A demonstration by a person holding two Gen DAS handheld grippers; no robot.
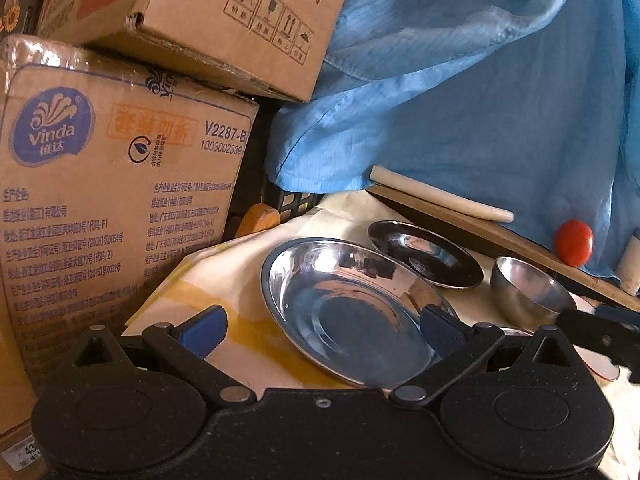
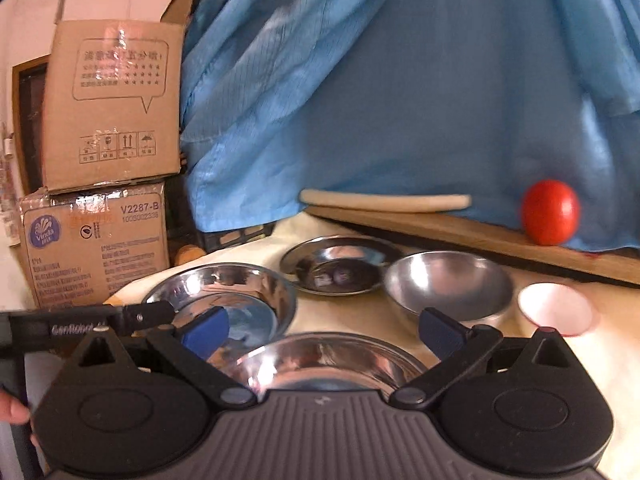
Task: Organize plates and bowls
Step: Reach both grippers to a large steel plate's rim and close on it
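While both tools gape unclenched, the left tool (image 1: 322, 332) hovers over a wide shiny steel plate (image 1: 352, 312), the right tool (image 2: 324, 330) above a round steel bowl (image 2: 332, 364).

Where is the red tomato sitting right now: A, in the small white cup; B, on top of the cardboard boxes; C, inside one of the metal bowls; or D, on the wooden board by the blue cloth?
D: the tomato rests on the wooden board against the blue cloth, behind the metal bowls and apart from them.
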